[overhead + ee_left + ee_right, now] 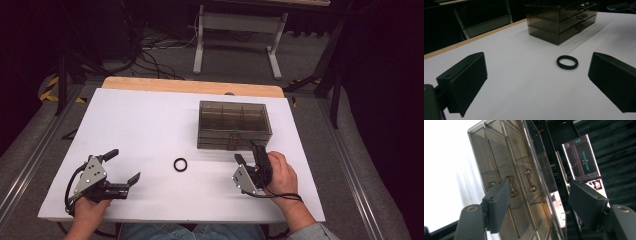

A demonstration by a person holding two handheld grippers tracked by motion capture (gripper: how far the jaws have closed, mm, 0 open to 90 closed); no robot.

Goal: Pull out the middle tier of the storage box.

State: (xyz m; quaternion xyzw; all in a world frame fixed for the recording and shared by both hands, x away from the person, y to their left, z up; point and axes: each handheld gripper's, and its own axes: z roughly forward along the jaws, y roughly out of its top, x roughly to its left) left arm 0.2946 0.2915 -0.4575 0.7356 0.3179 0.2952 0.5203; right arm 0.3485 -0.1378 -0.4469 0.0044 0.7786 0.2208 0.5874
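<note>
- The white table (150, 125) spreads ahead of both tongs; nothing else lies between them but the ring.
- The smoked drawer box (234, 124) stands just ahead of the right gripper (248, 152), its three small handles (530, 180) facing the jaws.
- The right gripper, rolled on its side, has its jaws partly open around empty air, close to the drawer fronts. If they close off-centre, they may slip off a handle or shove the light box back.
- The left gripper (122, 167) rests wide open, holding nothing.
- The black ring (180, 164) lies flat between the two tongs, ahead of the left jaws; a sweeping forearm could knock it.
</note>
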